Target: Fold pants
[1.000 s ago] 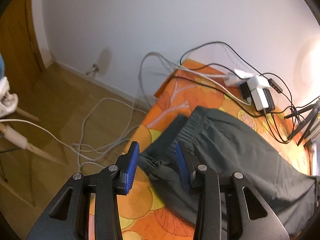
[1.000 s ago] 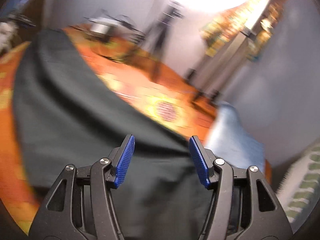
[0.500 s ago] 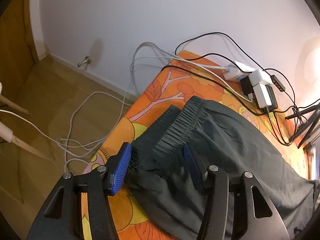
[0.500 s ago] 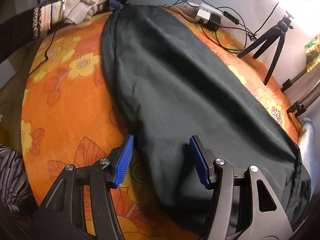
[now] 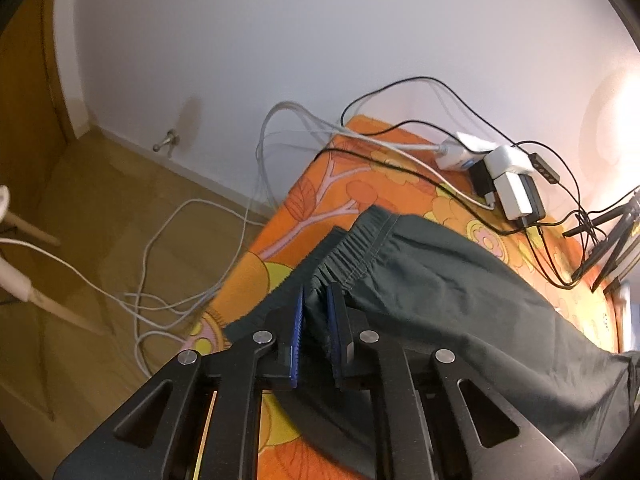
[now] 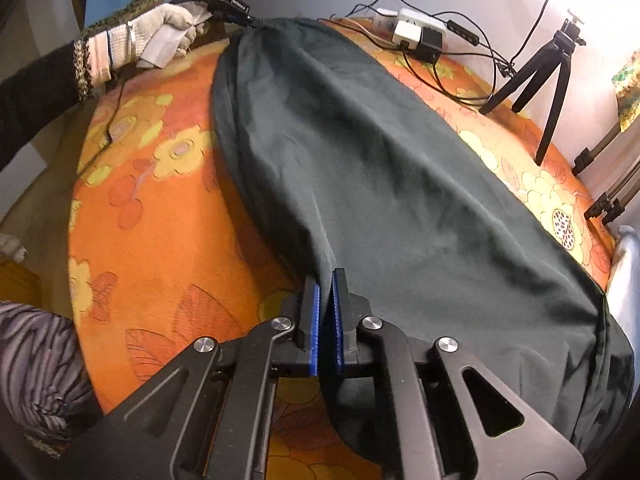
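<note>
Dark green pants (image 6: 360, 140) lie stretched across an orange flowered cover (image 6: 160, 200). In the left wrist view the gathered elastic waistband (image 5: 352, 248) lies near the cover's corner. My left gripper (image 5: 317, 292) is closing, and its blue pads pinch a bunch of waistband fabric. In the right wrist view my right gripper (image 6: 327, 280) is shut on a fold at the near edge of the pants. A ridge of cloth runs up from its pads. At the far end, a gloved hand (image 6: 160, 28) holds the left gripper (image 6: 248, 18) at the waistband.
A power strip with chargers (image 5: 508, 184) and tangled cables sits at the cover's far edge by the white wall. A black tripod (image 6: 548, 68) stands at the right. White cables (image 5: 160, 280) trail over the wooden floor. A striped sleeve (image 6: 40, 360) is at the lower left.
Both grippers went from open to closed on the pants. The left one moved in onto the waistband. The right one swung down to the pants' near edge.
</note>
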A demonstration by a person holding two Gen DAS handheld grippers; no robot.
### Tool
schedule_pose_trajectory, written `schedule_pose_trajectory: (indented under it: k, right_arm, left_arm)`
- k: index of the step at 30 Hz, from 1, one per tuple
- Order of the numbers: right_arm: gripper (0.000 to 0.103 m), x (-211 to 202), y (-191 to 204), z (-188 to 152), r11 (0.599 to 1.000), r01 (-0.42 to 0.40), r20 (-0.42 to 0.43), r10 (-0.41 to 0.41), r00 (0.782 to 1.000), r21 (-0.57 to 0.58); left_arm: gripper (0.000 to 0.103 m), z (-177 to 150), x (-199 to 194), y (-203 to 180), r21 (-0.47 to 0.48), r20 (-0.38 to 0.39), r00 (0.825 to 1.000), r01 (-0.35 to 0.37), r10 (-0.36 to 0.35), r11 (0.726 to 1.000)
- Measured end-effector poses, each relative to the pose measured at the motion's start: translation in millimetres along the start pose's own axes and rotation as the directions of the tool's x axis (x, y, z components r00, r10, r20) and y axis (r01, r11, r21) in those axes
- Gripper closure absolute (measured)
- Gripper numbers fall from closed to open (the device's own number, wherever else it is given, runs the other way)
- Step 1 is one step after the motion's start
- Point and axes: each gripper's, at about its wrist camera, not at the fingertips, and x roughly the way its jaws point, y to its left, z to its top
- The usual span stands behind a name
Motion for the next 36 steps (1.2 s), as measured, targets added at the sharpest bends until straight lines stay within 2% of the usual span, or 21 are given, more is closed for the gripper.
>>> schedule_pose_trajectory:
  k: [9, 13, 17, 21, 24, 26, 29, 33, 36]
  right_arm:
    - [0.099, -9.1, 8.5, -1.4, 0.998, -0.069, 0.0, 0.069, 0.998, 0.008]
    - [0.099, 6.1, 15.3, -6.0, 0.997, -0.079, -0.037, 0.079, 0.996, -0.009]
    - [0.099, 21.1, 16.2, -12.2, 0.995, -0.095, -0.055, 0.095, 0.994, 0.018]
    - [0.098, 12.2, 12.8, -15.8, 0.992, -0.108, -0.022, 0.11, 0.994, 0.059]
    - [0.082, -5.5, 9.6, -21.7, 0.99, -0.1, 0.012, 0.099, 0.995, 0.099]
    - [0.063, -20.0, 7.5, -28.0, 0.989, -0.076, 0.044, 0.071, 0.996, 0.125]
    - [0.061, -47.2, -3.2, -44.3, 0.981, -0.054, 0.093, 0.037, 0.995, 0.189]
    - [0.06, -92.5, -26.3, -82.2, 0.953, -0.003, 0.144, -0.043, 0.989, 0.305]
    - [0.056, -127.7, -43.1, -115.3, 0.916, 0.057, 0.156, -0.129, 0.979, 0.396]
  left_arm:
    - [0.095, -5.6, -8.1, 11.2, 0.026, -0.007, 0.999, -0.049, 0.049, 0.998]
    - [0.094, -9.3, 0.6, 17.7, 0.025, -0.04, 0.996, -0.075, 0.075, 0.997]
    - [0.094, -12.5, 3.9, 11.7, 0.079, -0.037, 0.992, -0.117, 0.12, 0.99]
    - [0.085, -11.7, 0.7, 12.0, 0.078, -0.038, 0.989, -0.141, 0.144, 0.987]
    - [0.082, -11.1, -7.3, 14.1, 0.062, -0.03, 0.987, -0.156, 0.158, 0.986]
    - [0.081, -12.5, -17.0, 13.0, 0.066, -0.014, 0.985, -0.17, 0.172, 0.983]
    - [0.069, -14.9, -34.0, 8.2, 0.086, 0.01, 0.982, -0.19, 0.19, 0.978]
    - [0.068, -19.7, -62.4, -4.5, 0.098, 0.038, 0.986, -0.168, 0.165, 0.981]
    - [0.068, -32.5, -87.5, -37.4, 0.171, 0.068, 0.992, -0.116, 0.106, 0.978]
